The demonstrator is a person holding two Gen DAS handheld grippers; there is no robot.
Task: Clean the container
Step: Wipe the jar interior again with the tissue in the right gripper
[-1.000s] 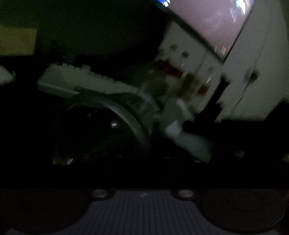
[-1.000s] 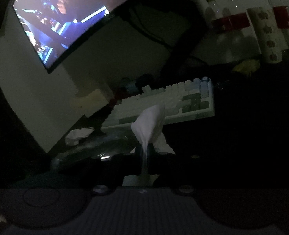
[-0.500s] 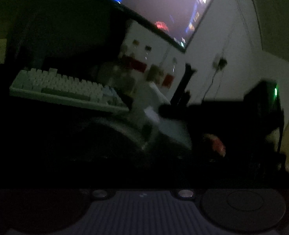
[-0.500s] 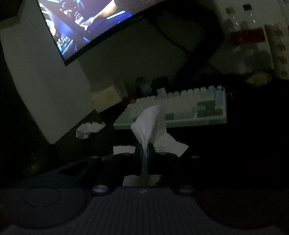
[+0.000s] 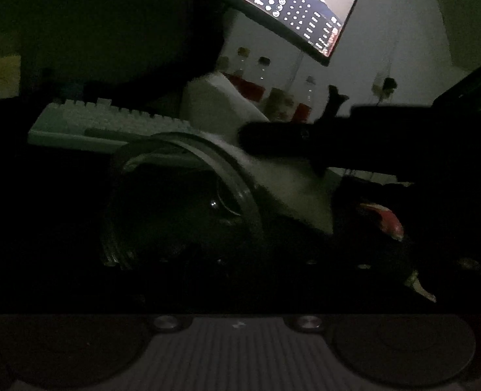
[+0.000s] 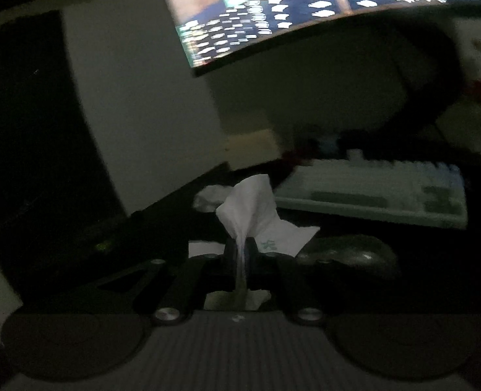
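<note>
The room is very dark. In the left wrist view a clear round container [image 5: 181,202] lies tilted with its threaded rim toward the camera; it sits right in front of my left gripper [image 5: 237,260], whose fingers are lost in the dark. A white tissue [image 5: 227,110] presses against the container's upper right edge, held by the dark right gripper [image 5: 292,140] coming in from the right. In the right wrist view my right gripper [image 6: 240,251] is shut on the white tissue [image 6: 250,202], which fans out above the fingertips.
A white keyboard [image 5: 110,123] [image 6: 380,195] lies on the dark desk under a curved lit monitor [image 6: 305,9]. Bottles with red labels [image 5: 250,78] stand behind. A crumpled tissue [image 6: 211,195] and a dark mouse [image 6: 351,254] lie on the desk.
The right gripper with the tissue has swung left and come against the container's rim. The left view has turned, and the container's opening now shows larger and clearer.
</note>
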